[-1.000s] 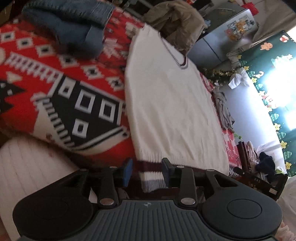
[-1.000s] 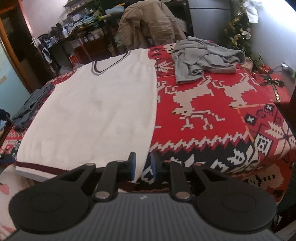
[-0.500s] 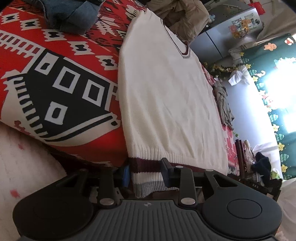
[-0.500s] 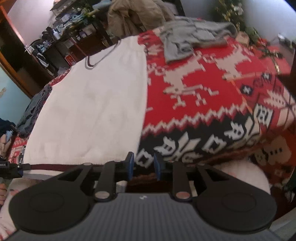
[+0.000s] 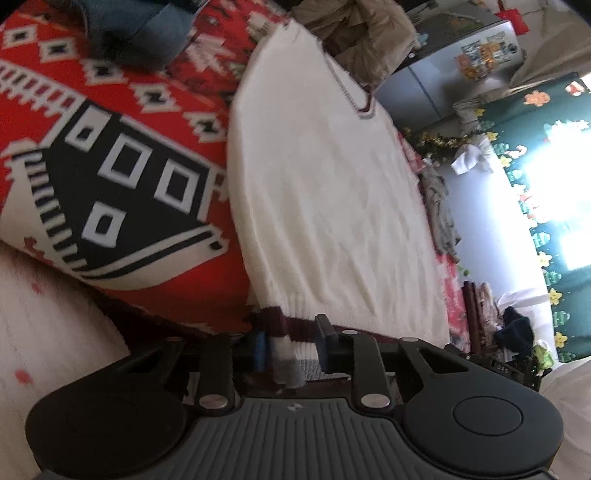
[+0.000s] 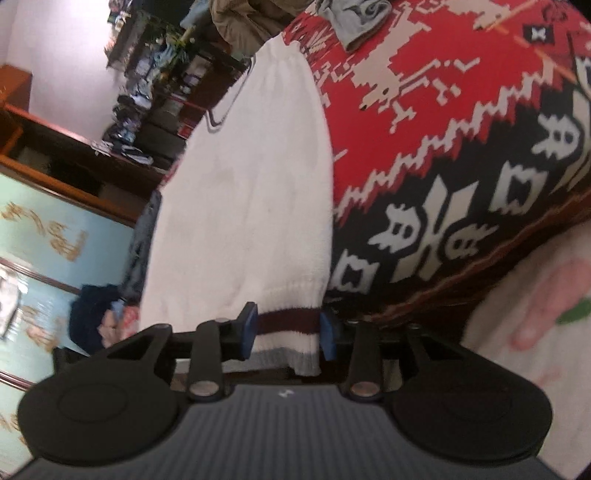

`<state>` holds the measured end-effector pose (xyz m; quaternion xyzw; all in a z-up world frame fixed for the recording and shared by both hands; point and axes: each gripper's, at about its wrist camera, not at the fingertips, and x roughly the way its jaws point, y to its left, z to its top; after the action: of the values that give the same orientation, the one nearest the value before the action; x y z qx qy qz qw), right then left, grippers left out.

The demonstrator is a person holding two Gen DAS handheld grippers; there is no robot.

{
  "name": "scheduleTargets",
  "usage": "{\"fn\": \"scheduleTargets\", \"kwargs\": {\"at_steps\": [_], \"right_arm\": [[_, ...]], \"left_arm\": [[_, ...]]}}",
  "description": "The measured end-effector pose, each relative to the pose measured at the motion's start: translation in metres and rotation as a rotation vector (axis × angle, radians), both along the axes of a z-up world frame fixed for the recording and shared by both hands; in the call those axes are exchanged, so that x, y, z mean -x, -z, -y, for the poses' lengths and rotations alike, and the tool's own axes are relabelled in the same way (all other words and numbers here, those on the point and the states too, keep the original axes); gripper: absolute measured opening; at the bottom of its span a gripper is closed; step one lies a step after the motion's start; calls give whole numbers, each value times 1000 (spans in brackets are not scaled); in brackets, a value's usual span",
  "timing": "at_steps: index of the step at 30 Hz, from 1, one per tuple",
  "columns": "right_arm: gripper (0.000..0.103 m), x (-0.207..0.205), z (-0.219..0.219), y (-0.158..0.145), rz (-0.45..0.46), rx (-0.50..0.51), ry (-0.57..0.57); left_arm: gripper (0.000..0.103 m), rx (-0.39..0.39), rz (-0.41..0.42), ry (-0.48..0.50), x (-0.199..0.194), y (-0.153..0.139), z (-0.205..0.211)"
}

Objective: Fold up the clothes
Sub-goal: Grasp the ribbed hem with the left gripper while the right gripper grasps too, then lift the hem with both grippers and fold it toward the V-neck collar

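Note:
A white knit sweater vest [image 5: 325,192] with a maroon and grey striped hem lies flat on a red patterned blanket [image 5: 110,155], its V-neck at the far end. My left gripper [image 5: 291,343] is open with the hem's left corner hanging between its jaws. In the right wrist view the vest [image 6: 251,192] shows too. My right gripper [image 6: 288,332] is open with the hem's right corner between its jaws.
Blue jeans [image 5: 140,26] lie on the blanket to the vest's far left. A grey garment [image 6: 354,14] lies at the far right of the bed. A tan jacket [image 5: 354,33] hangs behind the bed. The blanket edge drops below the hem.
Both grippers have moved down and in to the vest's hem at the bed's edge. The right gripper has opened wider. The hem corners now sit between the jaws.

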<state>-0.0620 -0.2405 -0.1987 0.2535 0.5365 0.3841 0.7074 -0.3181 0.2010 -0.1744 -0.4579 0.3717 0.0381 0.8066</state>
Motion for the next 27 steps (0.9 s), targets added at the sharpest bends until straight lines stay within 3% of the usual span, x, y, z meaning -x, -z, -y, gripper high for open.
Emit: {"fn": "scheduleTargets", "kwargs": {"at_steps": [4,6,8,9,10,12,19,22,27], "right_arm": [[29,1,2,0,-20,-65,25],[29,-1,-5,4,-16,-13,15],[27,-3,-10,6,-11,31,-1],[19,-2,-13,5,3,42,-4],[14,0,-17,4,20,52,-7],[7,3,-21,1,51,73,-8],[5,11,-2,-41,170,126,70],[5,12,10,-54,175,132,102],[5,16,10,-51,159,164,95]], "left_arm": [[24,40,17,-25,-1,3,-1],[22,45,-1,-9,-5,7,1],[21,-12,-37,15,-10,6,7],[19,-48,-57,28,-13,5,10],[9,-72,-63,25,-12,1,12],[6,-119,-74,18,-11,-5,14],[6,-184,-69,-36,15,-34,4],[6,-196,-88,-54,20,-36,2],[6,-217,-78,-58,23,-35,6]]}}
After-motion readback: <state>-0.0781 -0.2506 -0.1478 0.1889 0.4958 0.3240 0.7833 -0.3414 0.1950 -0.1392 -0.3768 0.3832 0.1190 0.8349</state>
